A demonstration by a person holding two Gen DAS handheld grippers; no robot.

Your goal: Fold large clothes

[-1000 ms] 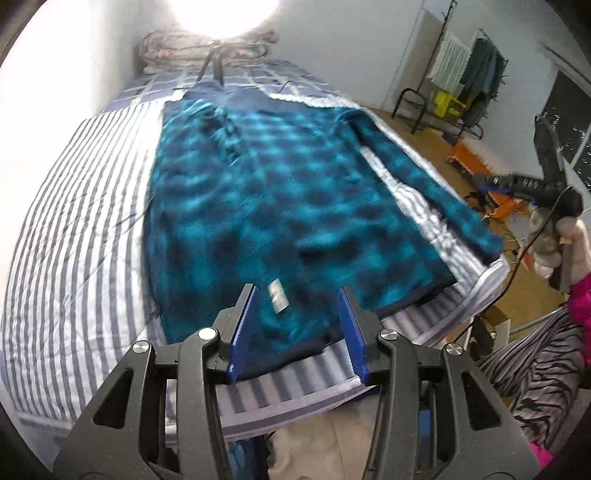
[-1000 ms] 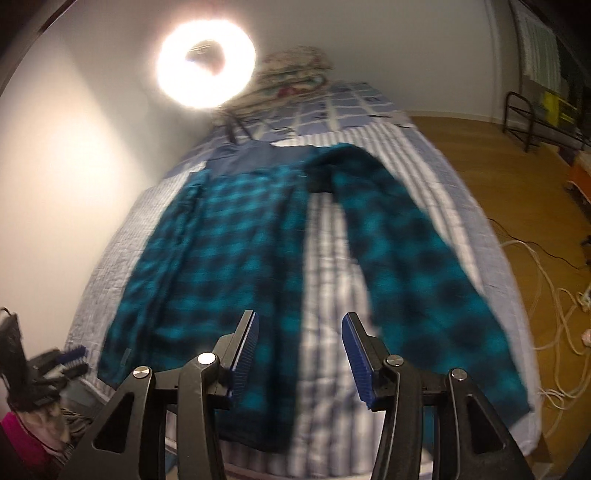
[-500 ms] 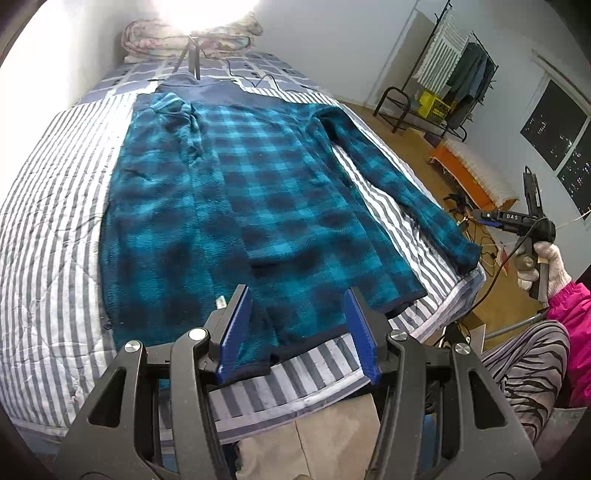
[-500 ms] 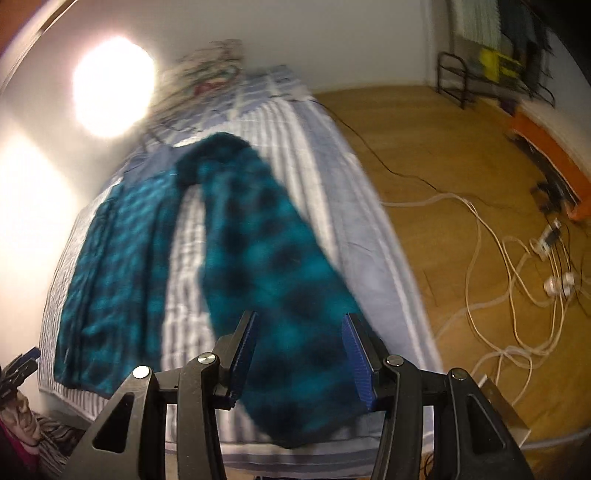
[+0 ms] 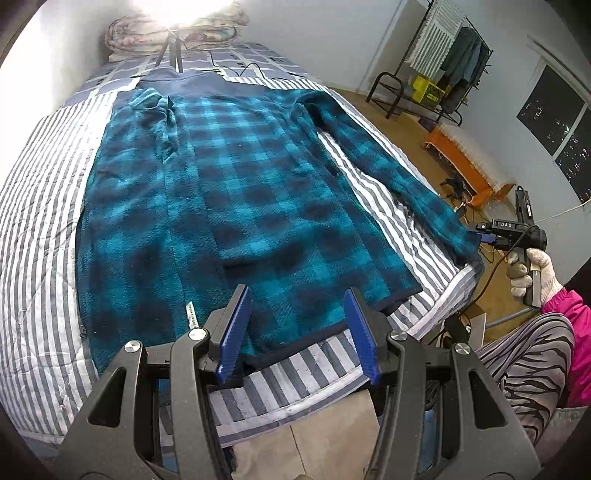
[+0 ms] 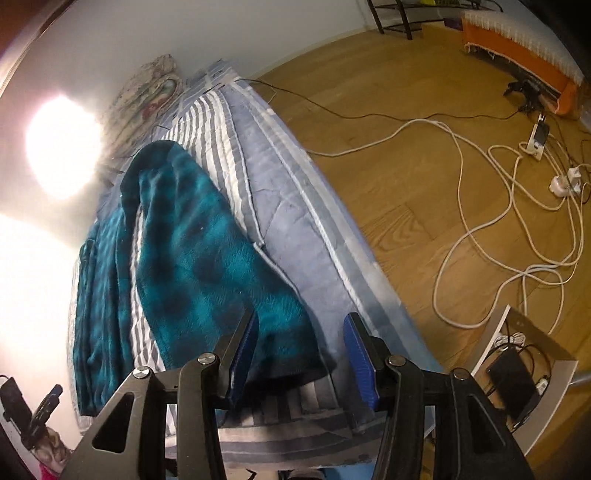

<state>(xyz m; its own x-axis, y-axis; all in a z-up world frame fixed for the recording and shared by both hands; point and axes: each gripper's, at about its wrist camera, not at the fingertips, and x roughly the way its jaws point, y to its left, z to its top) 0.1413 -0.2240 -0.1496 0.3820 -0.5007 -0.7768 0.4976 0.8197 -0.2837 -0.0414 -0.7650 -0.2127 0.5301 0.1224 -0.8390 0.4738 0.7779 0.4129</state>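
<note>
A large teal and navy plaid fleece garment (image 5: 240,199) lies flat on the striped bed (image 5: 40,236), hem toward me. Its right sleeve (image 5: 399,184) stretches to the bed's right edge. My left gripper (image 5: 297,328) is open and empty, hovering over the hem near the bed's foot. My right gripper (image 6: 299,354) is open, with the sleeve's cuff end (image 6: 280,332) lying between its blue pads (image 6: 356,354), low at the bed edge. In the left wrist view the right gripper (image 5: 491,236) sits right at the cuff.
A ring light on a tripod (image 5: 170,51) and a folded quilt (image 5: 166,29) stand at the bed's head. White cables (image 6: 517,206) lie on the wooden floor. A clothes rack (image 5: 443,70) and an orange bench (image 5: 465,162) stand to the right.
My right gripper swung right and dropped down to the sleeve's cuff at the bed edge. My left gripper drew back and tilted, showing more of the whole garment.
</note>
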